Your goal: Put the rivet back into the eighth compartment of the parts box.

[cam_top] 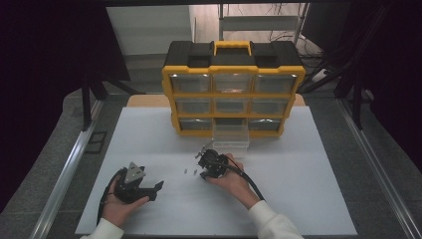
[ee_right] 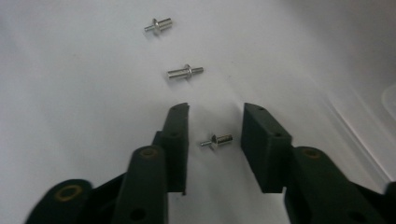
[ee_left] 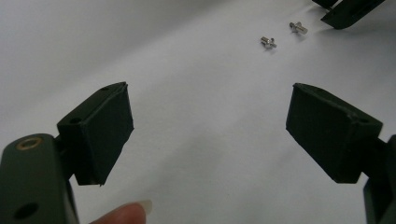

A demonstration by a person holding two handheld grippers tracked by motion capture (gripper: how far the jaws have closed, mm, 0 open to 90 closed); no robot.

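Right gripper (ee_right: 215, 126) jaws apart, gripping nothing; small metal pin (ee_right: 216, 141) lies on white table (cam_top: 298, 189) between them. Two more pins (ee_right: 185, 72) at 12 o'clock, tiny and blurry from high view. Left gripper (ee_left: 208, 133) wide open, empty, bare table all around. Pulled-out drawer (cam_top: 230, 137) just past right gripper.

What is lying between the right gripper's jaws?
One small metal pin lies on the white table between the open right gripper jaws, untouched. Anything beneath the jaws is covered.
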